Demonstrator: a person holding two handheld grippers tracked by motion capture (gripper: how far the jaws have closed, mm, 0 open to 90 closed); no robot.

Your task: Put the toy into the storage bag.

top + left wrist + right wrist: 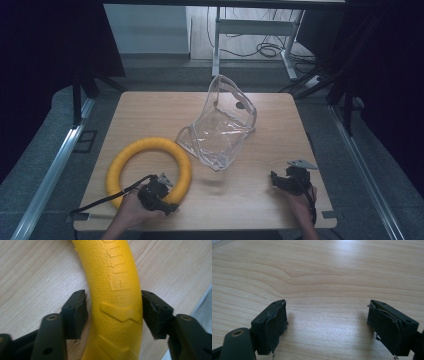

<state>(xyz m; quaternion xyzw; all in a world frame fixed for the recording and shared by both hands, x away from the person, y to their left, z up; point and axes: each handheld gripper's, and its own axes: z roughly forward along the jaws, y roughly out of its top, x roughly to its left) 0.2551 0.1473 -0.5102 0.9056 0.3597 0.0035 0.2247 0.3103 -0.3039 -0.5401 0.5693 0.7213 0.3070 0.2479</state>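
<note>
Both my claws sit low at the near edge of the wooden table [150,107]. My left gripper [114,313] straddles the yellow ring [112,277]: its jaws stand open, one on each side of the ring's tube, the right-hand pad touching or very nearly touching the yellow surface and the other a sliver clear of it (I cannot tell whether either pad presses yet). Nothing is clamped. From the high view my left gripper [156,192] is over the nearest part of the ring [148,170], with my left hand [131,212] behind it and the cable trailing off to the left.

My right gripper [327,322] hangs wide open over bare wood, holding nothing, its worn pads well apart. In the high view it [292,180] is at the near right of the table, well apart from the ring, with my right hand [302,205] behind it.

Lying flat on the left half of the table, the ring is a thick bright yellow hoop with a pebbled skin. Up close it carries raised lettering along the tube, cut off at the top of the left gripper view, and raised zigzag ribs just between my jaws.

Beyond the ring, near the table's middle, a clear plastic bag [222,125] stands slumped, its near corner just beside the ring's far right curve.
</note>
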